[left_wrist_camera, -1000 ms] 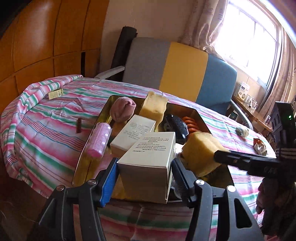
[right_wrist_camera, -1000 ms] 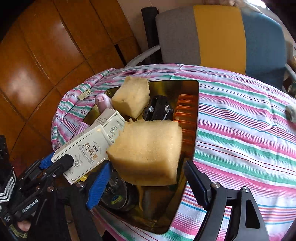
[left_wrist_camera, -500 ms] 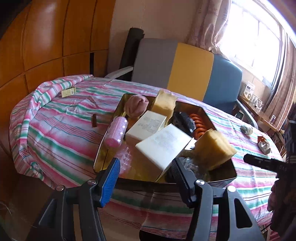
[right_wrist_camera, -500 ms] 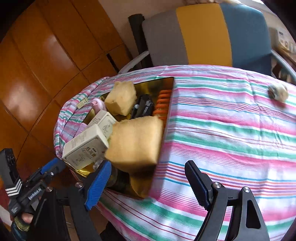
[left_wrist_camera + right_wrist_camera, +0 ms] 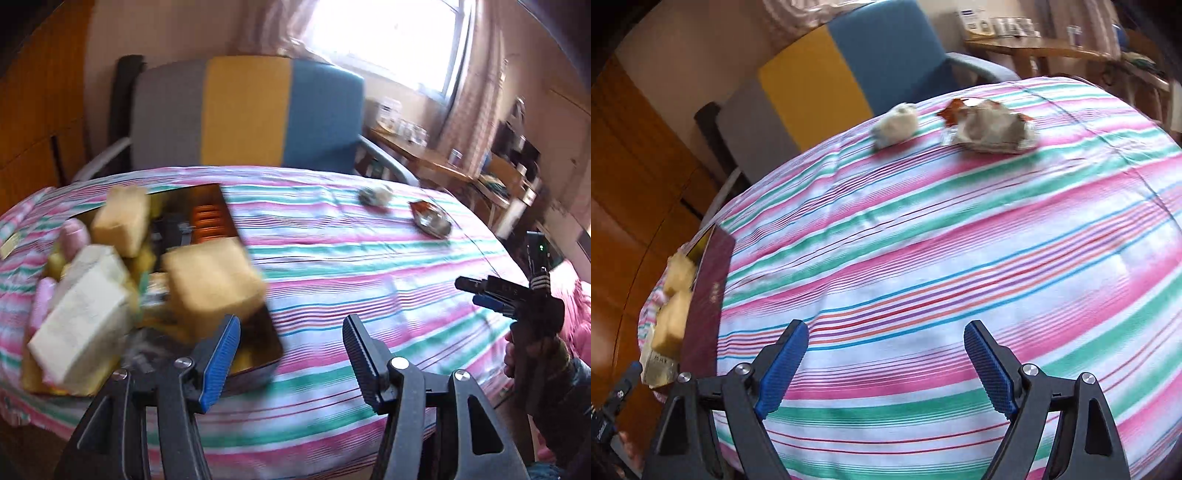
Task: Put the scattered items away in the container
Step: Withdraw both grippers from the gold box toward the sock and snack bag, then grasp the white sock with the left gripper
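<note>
Both grippers, left [image 5: 290, 352] and right [image 5: 884, 367], are empty; the right one's jaws are opening toward the wrapper [image 5: 990, 129] and wad [image 5: 895, 123] outside the tin [image 5: 255, 354]

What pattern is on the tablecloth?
The tablecloth has pink, green, white and thin blue stripes, clearest in the right wrist view.

Right hand-held gripper [image 5: 882, 363] opening over striped cloth [image 5: 942, 240], crumpled wrapper [image 5: 991, 127] beyond
</note>
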Tool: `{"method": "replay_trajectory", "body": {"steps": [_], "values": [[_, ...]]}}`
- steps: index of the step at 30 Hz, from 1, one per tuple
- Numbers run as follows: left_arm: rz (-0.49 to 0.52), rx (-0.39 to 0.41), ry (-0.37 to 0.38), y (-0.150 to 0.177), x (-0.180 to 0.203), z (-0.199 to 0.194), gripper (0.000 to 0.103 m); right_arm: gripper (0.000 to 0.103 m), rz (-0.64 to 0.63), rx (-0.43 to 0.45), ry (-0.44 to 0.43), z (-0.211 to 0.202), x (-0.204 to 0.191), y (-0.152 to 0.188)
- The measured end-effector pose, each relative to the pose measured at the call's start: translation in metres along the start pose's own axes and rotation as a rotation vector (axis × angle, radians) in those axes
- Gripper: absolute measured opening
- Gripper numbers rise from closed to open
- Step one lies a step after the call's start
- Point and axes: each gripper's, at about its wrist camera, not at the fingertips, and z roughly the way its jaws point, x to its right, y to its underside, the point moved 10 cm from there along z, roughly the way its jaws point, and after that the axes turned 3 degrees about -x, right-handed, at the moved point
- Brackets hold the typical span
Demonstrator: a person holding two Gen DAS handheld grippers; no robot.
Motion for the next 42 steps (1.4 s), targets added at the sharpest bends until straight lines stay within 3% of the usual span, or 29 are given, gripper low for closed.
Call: {"method": "replay_trajectory", "body": {"steps": [7,14,23,28,34,40,42], "values": [[0.086,-0.072,0.070,-0.039,0.065,0.047,0.059,0.091,0.124,0.074,0.044,-0.012,0.064,-0.027],[0.031,-0.165,0.146,-0.094,0.100,0.116,0.060,0.093,0.126,0.118,0.036,-0.008,0.081,-0.055],[0.088,-0.184,0.124,-0.164,0.137,0.205,0.061,0.101,0.016,0.144,0.050,0.014,0.076,-0.070],[0.160,-0.173,0.097,-0.199,0.161,0.250,0.067,0.103,-0.007,0.154,0.029,0.017,0.074,-0.068],[0.344,-0.181,0.033,-0.218,0.191,0.296,0.068,0.103,0.029,0.179,-0.045,0.013,0.078,-0.070],[0.378,-0.251,0.020,-0.212,0.196,0.338,0.068,0.103,0.059,0.197,-0.106,0.010,0.080,-0.072],[0.372,-0.232,0.029,-0.210,0.194,0.337,0.067,0.103,0.059,0.197,-0.105,0.011,0.079,-0.072]]}}
